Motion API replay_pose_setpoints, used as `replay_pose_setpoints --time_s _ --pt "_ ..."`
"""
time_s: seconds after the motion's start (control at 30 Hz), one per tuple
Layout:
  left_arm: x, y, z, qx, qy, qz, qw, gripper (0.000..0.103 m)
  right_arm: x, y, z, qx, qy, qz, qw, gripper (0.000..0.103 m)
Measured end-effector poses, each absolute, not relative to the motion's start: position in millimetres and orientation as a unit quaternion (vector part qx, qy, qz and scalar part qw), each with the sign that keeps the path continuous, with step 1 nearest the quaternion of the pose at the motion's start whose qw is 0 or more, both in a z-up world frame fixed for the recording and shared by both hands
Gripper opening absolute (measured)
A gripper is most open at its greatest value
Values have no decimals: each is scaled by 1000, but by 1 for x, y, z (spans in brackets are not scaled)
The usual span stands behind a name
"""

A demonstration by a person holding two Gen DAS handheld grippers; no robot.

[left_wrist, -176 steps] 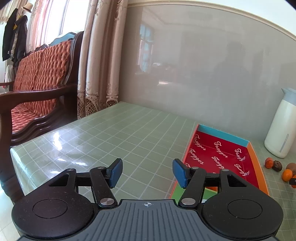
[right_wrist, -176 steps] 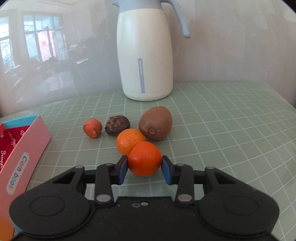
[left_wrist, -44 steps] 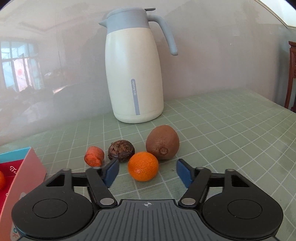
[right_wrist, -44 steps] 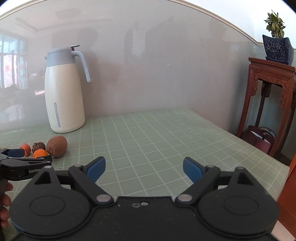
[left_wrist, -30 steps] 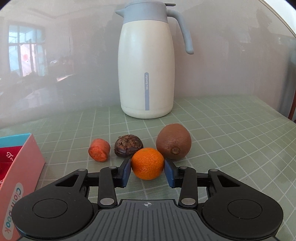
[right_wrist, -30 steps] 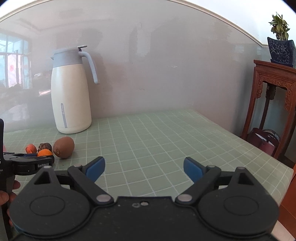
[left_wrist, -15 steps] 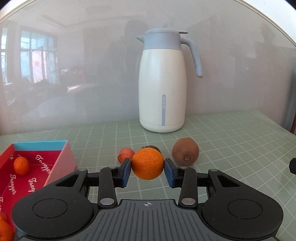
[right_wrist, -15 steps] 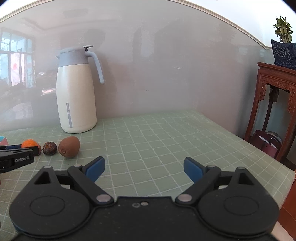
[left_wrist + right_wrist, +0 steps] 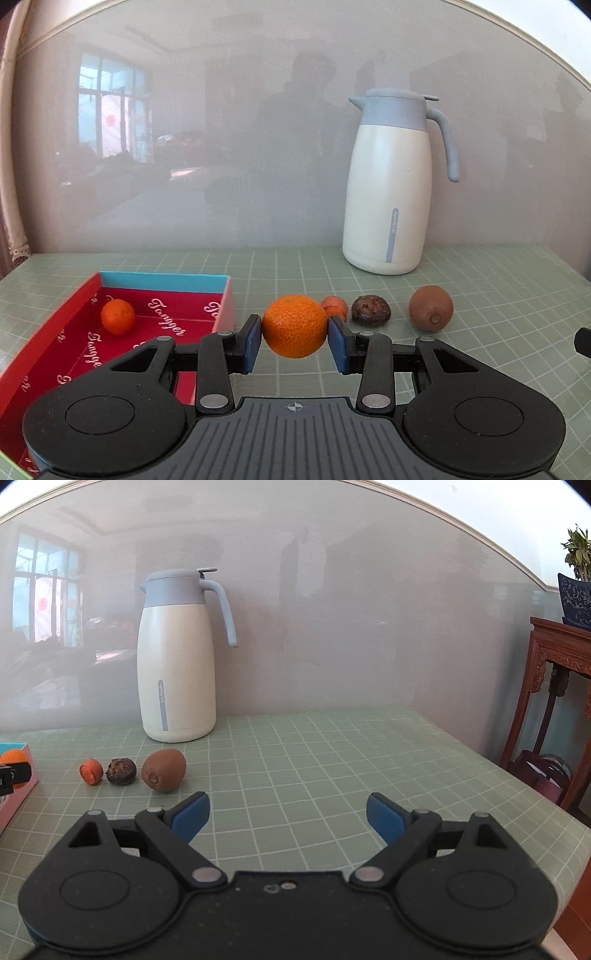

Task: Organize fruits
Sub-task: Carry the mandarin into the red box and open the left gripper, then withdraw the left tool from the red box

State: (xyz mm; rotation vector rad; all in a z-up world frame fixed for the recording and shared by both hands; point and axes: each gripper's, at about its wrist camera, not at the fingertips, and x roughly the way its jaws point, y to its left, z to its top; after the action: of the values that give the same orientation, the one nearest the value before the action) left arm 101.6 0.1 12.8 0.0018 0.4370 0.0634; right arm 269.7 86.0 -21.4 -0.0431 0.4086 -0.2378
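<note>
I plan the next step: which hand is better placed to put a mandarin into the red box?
Left: its tongs already grip a mandarin beside the red box; the right tongs are empty.

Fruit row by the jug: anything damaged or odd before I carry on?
Yes. The dark, wrinkled fruit between the small orange-red piece and the kiwi looks shrivelled, perhaps spoiled. The orange-red piece shows a flat face, as if cut. The kiwi looks intact; nothing is spilled.

Bright, even daylight — sharp focus, hazy wall reflections, fisheye-bent edges.
</note>
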Motion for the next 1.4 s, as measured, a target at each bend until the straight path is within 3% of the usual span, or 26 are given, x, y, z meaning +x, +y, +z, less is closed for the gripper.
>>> replay_pose_setpoints --time_s 1.03,1.13,1.4 --pt "85 102 10 -39 240 181 953 40 300 154 -29 -57 211 -61 974 92" --pt "75 111 14 -45 234 186 953 44 305 159 -31 -57 215 -58 973 92" --pt "48 133 20 -37 208 218 953 71 328 166 -34 -51 223 -49 972 92"
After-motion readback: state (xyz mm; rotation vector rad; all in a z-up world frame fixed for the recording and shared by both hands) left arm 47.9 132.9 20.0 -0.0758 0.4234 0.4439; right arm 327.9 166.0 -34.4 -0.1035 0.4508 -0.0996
